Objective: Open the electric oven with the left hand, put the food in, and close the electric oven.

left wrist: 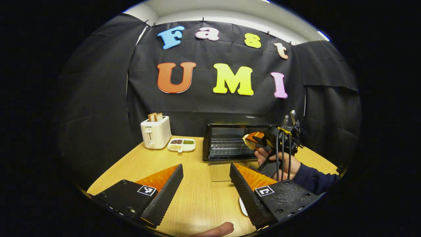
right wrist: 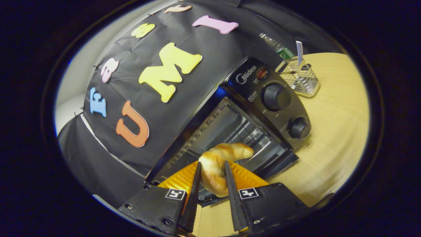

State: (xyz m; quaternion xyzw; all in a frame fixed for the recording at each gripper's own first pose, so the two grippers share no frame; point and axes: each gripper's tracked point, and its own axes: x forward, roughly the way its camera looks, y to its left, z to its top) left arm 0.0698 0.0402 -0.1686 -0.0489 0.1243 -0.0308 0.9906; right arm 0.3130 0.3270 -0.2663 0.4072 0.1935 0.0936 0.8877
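The tray's fillings are too small to tell; the right claw hides the oven's knobs.

toaster left of oven

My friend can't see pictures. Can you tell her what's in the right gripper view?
The right claw pinches a croissant in front of the open electric oven, whose two knobs face the camera. A wire basket sits on the wooden table beyond it.
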